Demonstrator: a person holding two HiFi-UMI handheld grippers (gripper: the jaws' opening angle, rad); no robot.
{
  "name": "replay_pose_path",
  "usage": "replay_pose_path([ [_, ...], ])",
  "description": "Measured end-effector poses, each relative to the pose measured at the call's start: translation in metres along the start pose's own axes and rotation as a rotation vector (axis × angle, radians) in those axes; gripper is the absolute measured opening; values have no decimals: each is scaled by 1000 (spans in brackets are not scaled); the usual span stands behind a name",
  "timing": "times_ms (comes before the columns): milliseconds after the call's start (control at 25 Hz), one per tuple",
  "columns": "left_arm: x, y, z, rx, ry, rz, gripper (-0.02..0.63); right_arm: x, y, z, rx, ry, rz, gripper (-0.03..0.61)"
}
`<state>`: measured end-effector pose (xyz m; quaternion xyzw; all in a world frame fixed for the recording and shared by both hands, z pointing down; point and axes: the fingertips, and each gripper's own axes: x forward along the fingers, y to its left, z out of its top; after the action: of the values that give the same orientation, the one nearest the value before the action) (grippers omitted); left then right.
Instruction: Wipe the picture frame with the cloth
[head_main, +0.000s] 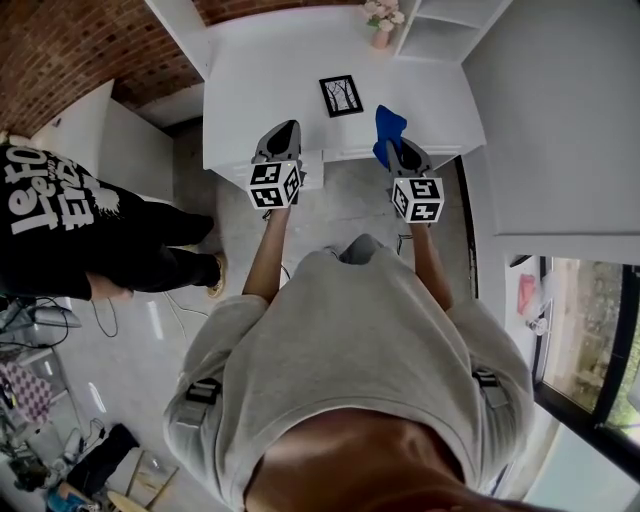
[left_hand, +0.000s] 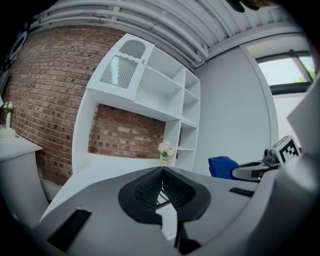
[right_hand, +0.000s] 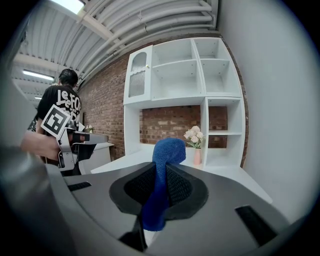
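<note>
A person in a grey shirt stands at a white desk and holds a gripper in each hand.

The right gripper has its two jaws squeezed tight on a blue cloth. The cloth sticks up out of the jaws in a soft lump, and one end hangs down below them. It is up in the air over the front edge of the desk.

The left gripper has its jaws pressed together with nothing between them. It is also held over the front edge of the desk, to the left of the other gripper.

The picture frame lies flat on the desk. It is black with a pale picture inside. It sits a bit further back than the two grippers, about midway between them. The cloth is near it, on its right, but is not touching it.

At the back of the desk is a small pink vase with pale flowers in it. Beside the vase is a white shelf unit, and behind that is a red brick wall.

Another person in a black shirt with white letters stands off to the left, well away from the desk.
</note>
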<state>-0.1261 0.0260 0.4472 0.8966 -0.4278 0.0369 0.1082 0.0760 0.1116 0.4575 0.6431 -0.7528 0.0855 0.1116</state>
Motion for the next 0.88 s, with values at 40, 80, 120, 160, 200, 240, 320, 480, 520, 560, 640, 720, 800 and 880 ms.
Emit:
replay_pose_path([
  [40, -1, 2, -1, -4, 0, 2, 15, 1, 0, -1, 1, 3, 0, 60],
  [80, -1, 3, -2, -7, 0, 4, 16, 2, 0, -2, 2, 5, 0, 60],
  [120, -1, 5, -3, -7, 2, 5, 15, 3, 1, -3, 3, 5, 0, 60],
  [160, -2, 6, -4, -6, 4, 6, 15, 4, 1, -3, 3, 6, 1, 60],
  [200, -2, 7, -6, -6, 7, 8, 16, 5, 1, -3, 3, 7, 3, 60],
  [240, -3, 8, -7, -7, 9, 11, 15, 6, 1, -3, 2, 7, 4, 60],
  [320, -3, 11, -9, -9, 12, 20, 16, 10, 1, -4, 1, 8, 10, 60],
  [480, 1, 18, -8, -7, 10, 40, 15, 21, 0, -7, 5, 15, 27, 60],
  [520, 4, 20, -8, -6, 10, 45, 15, 26, -1, -8, 6, 16, 31, 60],
  [560, 6, 22, -8, -5, 11, 50, 15, 30, -2, -8, 7, 15, 37, 60],
  [640, 13, 27, -9, -4, 15, 60, 15, 41, -4, -8, 8, 13, 49, 60],
  [720, 21, 30, -9, -3, 20, 68, 15, 52, -8, -7, 11, 13, 59, 60],
  [800, 33, 34, -7, -2, 24, 75, 15, 65, -14, -3, 12, 11, 67, 60],
  [880, 46, 37, -5, -5, 29, 81, 16, 77, -21, 1, 12, 9, 78, 60],
])
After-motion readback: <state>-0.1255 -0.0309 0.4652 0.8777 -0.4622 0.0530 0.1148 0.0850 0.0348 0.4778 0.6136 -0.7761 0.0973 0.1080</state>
